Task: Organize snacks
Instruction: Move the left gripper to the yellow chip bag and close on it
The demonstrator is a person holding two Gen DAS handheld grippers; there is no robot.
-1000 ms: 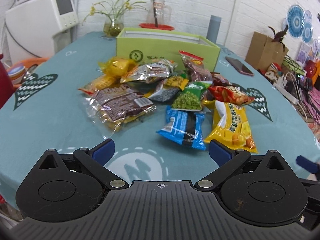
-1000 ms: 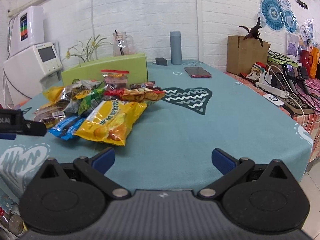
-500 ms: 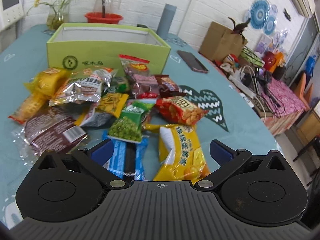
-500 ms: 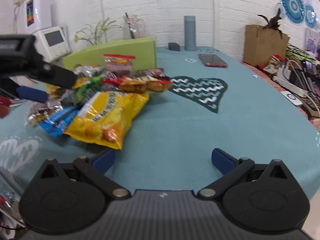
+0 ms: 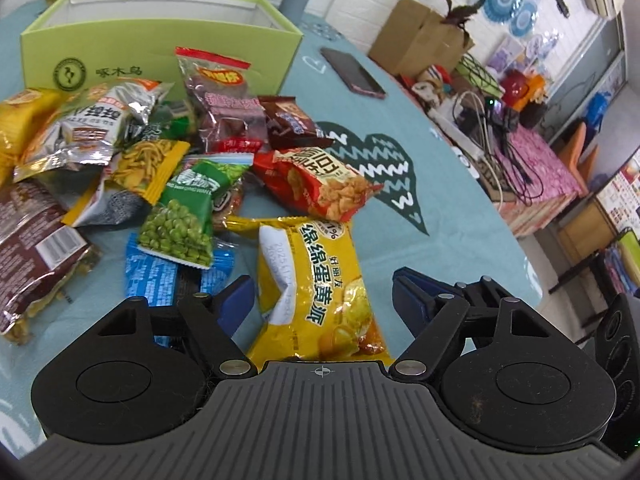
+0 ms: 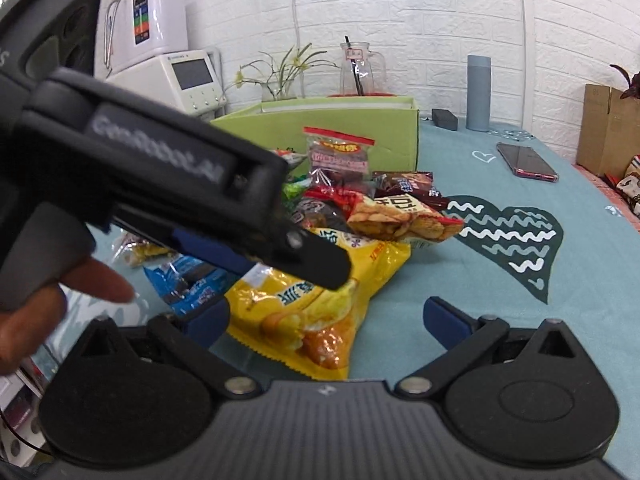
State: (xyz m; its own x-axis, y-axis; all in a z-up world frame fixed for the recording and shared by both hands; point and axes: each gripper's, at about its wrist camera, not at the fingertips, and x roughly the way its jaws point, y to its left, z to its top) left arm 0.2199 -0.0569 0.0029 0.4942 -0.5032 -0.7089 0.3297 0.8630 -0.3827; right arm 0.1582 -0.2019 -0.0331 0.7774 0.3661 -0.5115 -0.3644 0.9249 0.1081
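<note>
Our left hand-held gripper [image 5: 322, 294] hangs tilted down over the yellow egg-yolk pie bag [image 5: 316, 288], jaws apart on either side of it and just now closing, with the bag between them but the pads not yet pressing. Our right hand-held gripper [image 6: 322, 320] is open and holds nothing, low near the same bag's bottom end [image 6: 304, 316].

That yellow bag lies flat on the teal counter [image 5: 440, 216] at the near edge of the snack heap. Its top corner sits just under the red cracker bag [image 5: 320, 184], and the blue wafer pack [image 5: 168, 280] lies beside it with the green pea bag [image 5: 180, 212] resting on top. Farther back stands the open green box [image 5: 160, 46], with a tall red-topped pouch [image 5: 220, 92] leaning against its front wall; we judge the box to be where the snacks should go.

What could go wrong from here:
- The bag is puffed and glossy, so a pinch across its broad middle may slip or crush the cakes inside.
- Lifting may drag the red cracker bag along, since the two overlap.
- Both grippers crowd one bag; in the right wrist view the left one already crosses close in front, so they could knock together.
- A phone [image 5: 352, 70] lies off to the right, well apart from the heap, and seems safe.
</note>
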